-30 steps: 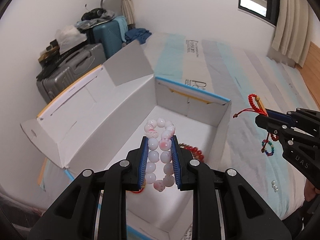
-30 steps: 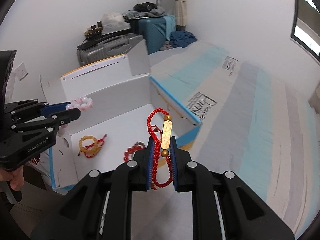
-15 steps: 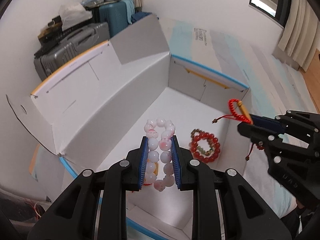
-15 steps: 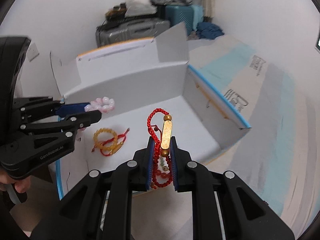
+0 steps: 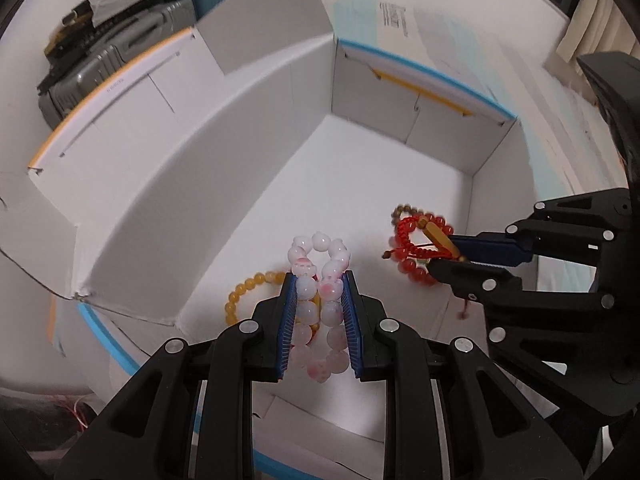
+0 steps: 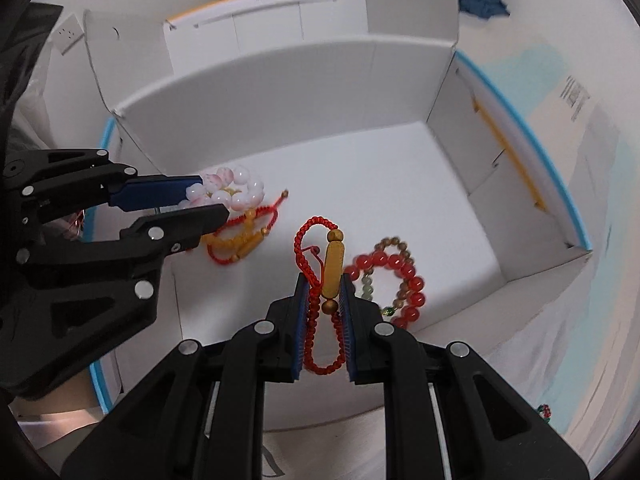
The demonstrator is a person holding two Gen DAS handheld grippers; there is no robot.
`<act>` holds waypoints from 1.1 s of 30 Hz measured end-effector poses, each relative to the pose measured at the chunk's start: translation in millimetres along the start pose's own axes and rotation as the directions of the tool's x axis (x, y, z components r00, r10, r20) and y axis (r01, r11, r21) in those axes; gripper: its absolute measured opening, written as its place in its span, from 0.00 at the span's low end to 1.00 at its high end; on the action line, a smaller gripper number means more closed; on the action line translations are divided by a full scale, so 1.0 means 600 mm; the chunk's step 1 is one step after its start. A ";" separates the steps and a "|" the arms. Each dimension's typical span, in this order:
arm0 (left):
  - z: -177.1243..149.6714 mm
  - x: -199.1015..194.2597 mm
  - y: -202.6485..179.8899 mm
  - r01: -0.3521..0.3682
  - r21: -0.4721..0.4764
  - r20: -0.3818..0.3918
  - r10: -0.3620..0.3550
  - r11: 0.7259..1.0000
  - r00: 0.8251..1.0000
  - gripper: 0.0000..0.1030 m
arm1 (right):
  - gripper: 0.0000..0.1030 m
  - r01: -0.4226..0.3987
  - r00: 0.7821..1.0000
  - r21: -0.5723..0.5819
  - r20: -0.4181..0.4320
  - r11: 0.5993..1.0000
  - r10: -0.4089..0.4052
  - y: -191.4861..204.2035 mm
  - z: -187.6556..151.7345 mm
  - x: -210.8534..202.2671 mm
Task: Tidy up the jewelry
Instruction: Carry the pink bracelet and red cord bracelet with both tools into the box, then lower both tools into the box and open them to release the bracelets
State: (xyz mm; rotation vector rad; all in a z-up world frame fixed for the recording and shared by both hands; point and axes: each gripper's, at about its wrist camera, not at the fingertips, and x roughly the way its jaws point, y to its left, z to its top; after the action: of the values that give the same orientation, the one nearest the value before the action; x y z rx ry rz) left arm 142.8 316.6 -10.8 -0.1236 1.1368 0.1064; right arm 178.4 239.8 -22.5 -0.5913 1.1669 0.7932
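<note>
My left gripper (image 5: 319, 280) is shut on a pink-and-white bead bracelet (image 5: 320, 256), held over the near left of the open white cardboard box (image 5: 200, 184). It also shows in the right wrist view (image 6: 208, 202) with the pink bracelet (image 6: 232, 184). My right gripper (image 6: 323, 288) is shut on a red braided cord bracelet with a gold bar (image 6: 334, 264), over the box's near side. In the left wrist view it (image 5: 448, 254) holds the red cord (image 5: 408, 232). On the box floor lie a yellow bead bracelet (image 6: 236, 246) and a red bead bracelet (image 6: 400, 276).
The box (image 6: 280, 88) sits on a striped bed sheet (image 6: 560, 128) with its flaps up. Grey and teal suitcases (image 5: 120, 40) stand against the wall behind it. A small multicoloured bracelet (image 6: 544, 410) lies on the bed outside the box, at the right.
Both grippers have moved forward and down over the box with their bracelets. The right gripper has come from the bed side to above the box floor.
</note>
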 end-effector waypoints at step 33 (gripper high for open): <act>0.020 0.117 0.017 -0.016 0.000 -0.319 0.015 1.000 0.948 0.23 | 0.21 0.002 0.962 -0.035 -0.272 0.999 -0.012 -0.006 0.049 0.128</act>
State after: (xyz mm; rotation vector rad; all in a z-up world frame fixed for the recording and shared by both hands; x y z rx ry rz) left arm 181.7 329.9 -70.0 -0.1369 1.4622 0.1040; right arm 212.0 278.4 -86.8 -0.7496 1.4036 0.7424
